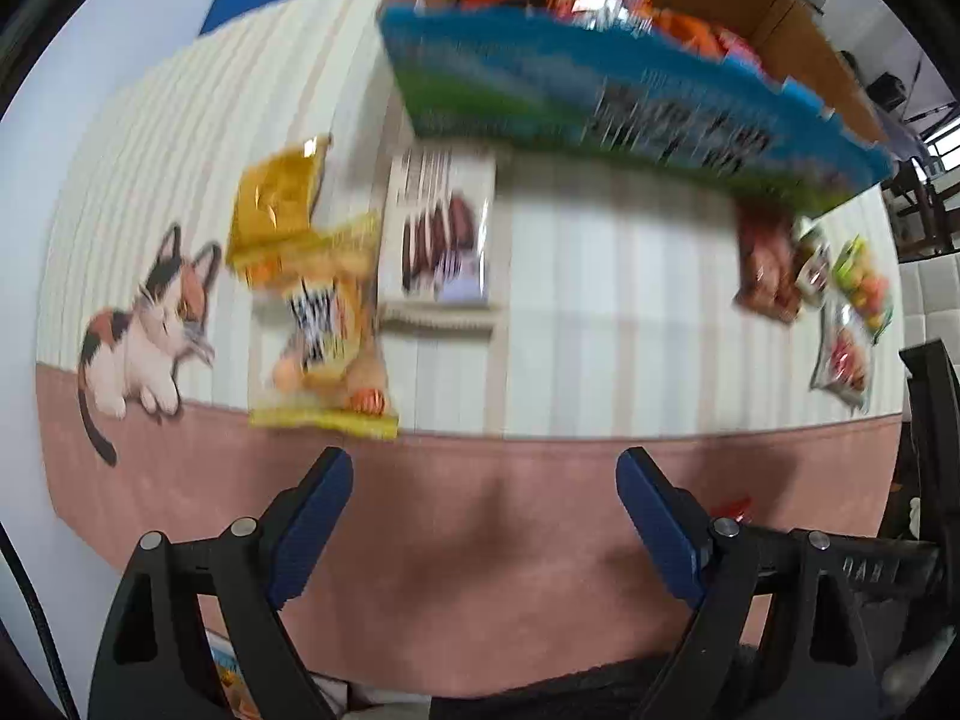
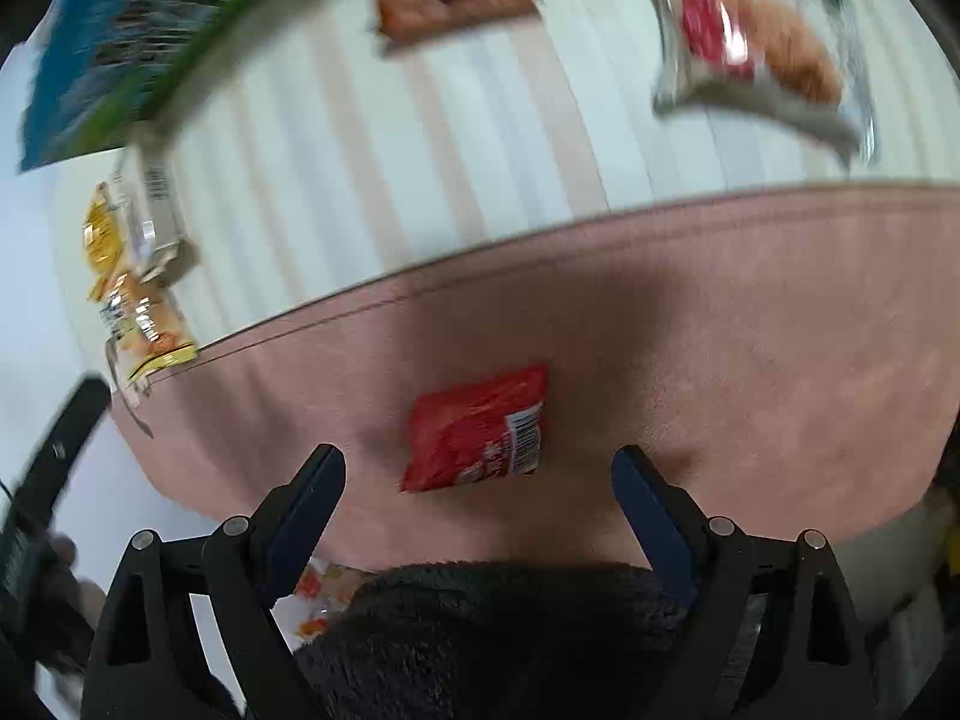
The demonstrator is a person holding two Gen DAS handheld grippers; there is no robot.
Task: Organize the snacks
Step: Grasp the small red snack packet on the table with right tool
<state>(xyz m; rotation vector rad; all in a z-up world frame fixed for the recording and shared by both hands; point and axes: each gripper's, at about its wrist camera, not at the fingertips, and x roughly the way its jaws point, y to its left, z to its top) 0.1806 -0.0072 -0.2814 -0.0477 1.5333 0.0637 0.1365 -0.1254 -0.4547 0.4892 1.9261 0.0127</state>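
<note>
Grippers (image 1: 485, 468) (image 2: 479, 465) both gaping, empty | red packet (image 2: 474, 429) on mat

My left gripper (image 1: 485, 483) and right gripper (image 2: 479, 480): black triangular frames with cut-outs, silver pivot screws, dark blue fingers (image 1: 315, 519). A dark fleecy sleeve (image 2: 492, 630) shows below the right.

A cardboard box (image 1: 798, 18) stands at the far edge of the mat (image 1: 570, 252), with packets inside. A large bag (image 1: 600, 102) leans against its near side. 3 packets lie left, 4 right. 1 small packet (image 2: 477, 429) lies nearest.
</note>
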